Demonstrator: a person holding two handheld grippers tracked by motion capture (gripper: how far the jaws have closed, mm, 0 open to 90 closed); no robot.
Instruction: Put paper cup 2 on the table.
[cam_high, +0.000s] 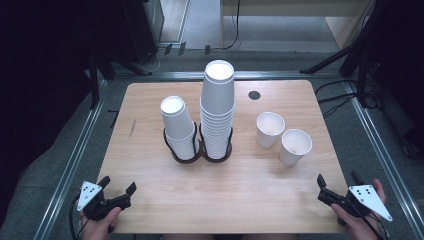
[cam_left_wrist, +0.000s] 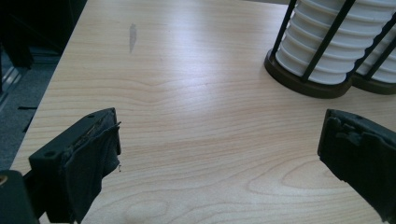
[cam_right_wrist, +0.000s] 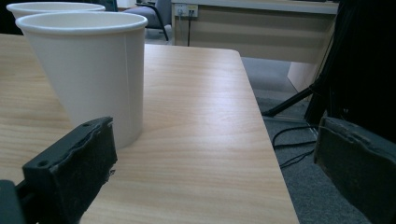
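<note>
Two stacks of upside-down white paper cups stand in black wire holders at the table's middle: a short stack (cam_high: 178, 129) and a taller stack (cam_high: 217, 110). The short stack's base (cam_left_wrist: 317, 56) lies ahead of my left gripper. Two loose upright white cups sit to the right, one farther (cam_high: 269, 129) and one nearer (cam_high: 295, 146). The nearer cup (cam_right_wrist: 91, 70) stands just beyond my right gripper's left jaw. My left gripper (cam_high: 118, 187) rests open at the table's front left corner. My right gripper (cam_high: 338, 181) is open at the front right edge. Both hold nothing.
The wooden table (cam_high: 150, 195) has a dark round hole (cam_high: 254, 95) near its far edge. Metal rails (cam_high: 75, 155) run along both sides, with cables (cam_high: 340, 97) on the floor to the right. The right gripper's right jaw hangs past the table edge.
</note>
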